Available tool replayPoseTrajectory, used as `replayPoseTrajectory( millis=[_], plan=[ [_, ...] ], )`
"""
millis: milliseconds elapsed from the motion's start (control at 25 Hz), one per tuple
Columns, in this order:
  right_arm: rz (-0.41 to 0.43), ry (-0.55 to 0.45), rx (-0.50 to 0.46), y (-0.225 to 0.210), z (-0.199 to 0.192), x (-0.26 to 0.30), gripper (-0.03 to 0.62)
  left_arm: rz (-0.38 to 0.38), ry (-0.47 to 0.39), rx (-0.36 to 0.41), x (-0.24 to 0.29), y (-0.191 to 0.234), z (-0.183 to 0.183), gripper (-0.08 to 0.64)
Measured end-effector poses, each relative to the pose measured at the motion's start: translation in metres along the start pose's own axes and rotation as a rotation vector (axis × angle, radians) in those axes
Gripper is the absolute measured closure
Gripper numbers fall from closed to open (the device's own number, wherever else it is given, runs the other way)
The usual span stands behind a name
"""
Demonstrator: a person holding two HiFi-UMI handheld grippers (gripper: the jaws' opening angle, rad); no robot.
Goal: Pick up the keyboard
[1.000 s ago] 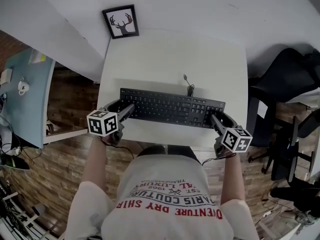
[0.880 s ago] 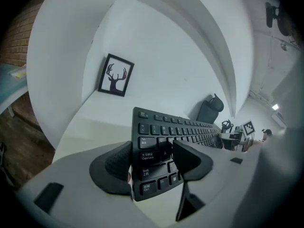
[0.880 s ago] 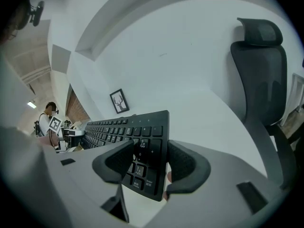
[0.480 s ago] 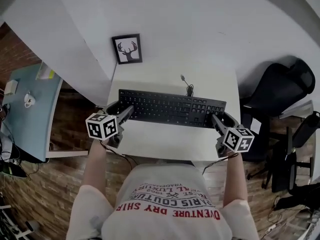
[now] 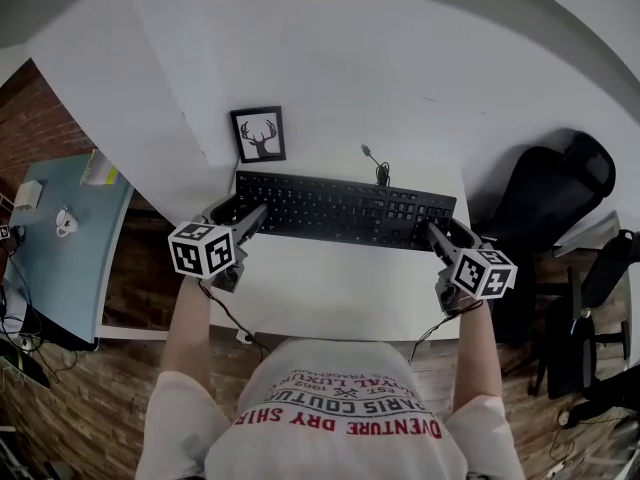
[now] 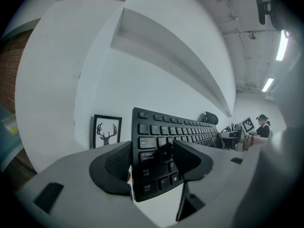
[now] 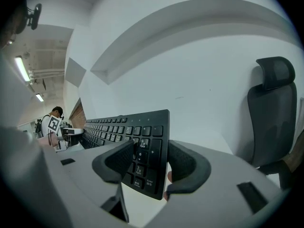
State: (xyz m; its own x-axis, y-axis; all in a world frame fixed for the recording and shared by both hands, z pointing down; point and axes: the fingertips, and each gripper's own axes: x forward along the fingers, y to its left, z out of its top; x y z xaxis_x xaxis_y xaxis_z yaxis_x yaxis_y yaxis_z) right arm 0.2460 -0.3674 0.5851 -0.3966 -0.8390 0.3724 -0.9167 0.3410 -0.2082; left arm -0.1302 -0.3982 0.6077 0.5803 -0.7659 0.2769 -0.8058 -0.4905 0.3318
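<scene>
keyboard (image 5: 345,211): where is it sitting?
it's hanging over the white desk (image 5: 340,288), just in front of the deer picture (image 5: 259,134).
and the grippers?
left gripper (image 5: 243,220) is pinching its left end, right gripper (image 5: 437,236) is clamping its right end; both forearms are reaching straight forward.

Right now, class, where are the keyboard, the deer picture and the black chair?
keyboard (image 5: 345,211), head view, on its middle rows of keys.
deer picture (image 5: 259,135), head view, on the antlered head inside the frame.
black chair (image 5: 545,193), head view, on its backrest.
</scene>
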Motion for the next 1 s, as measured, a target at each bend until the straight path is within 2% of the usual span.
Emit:
replayPoseTrajectory(
  millis=[320, 1000],
  plan=[
    [-0.006, -0.024, -0.027, -0.001, 0.026, -0.004, 0.359, -0.013, -0.031, 0.021, 0.006, -0.005, 0.023, 0.282],
    [-0.001, -0.008, -0.035, -0.005, 0.027, -0.003, 0.359, -0.012, -0.029, 0.021, 0.01, -0.006, 0.022, 0.282]
  ],
)
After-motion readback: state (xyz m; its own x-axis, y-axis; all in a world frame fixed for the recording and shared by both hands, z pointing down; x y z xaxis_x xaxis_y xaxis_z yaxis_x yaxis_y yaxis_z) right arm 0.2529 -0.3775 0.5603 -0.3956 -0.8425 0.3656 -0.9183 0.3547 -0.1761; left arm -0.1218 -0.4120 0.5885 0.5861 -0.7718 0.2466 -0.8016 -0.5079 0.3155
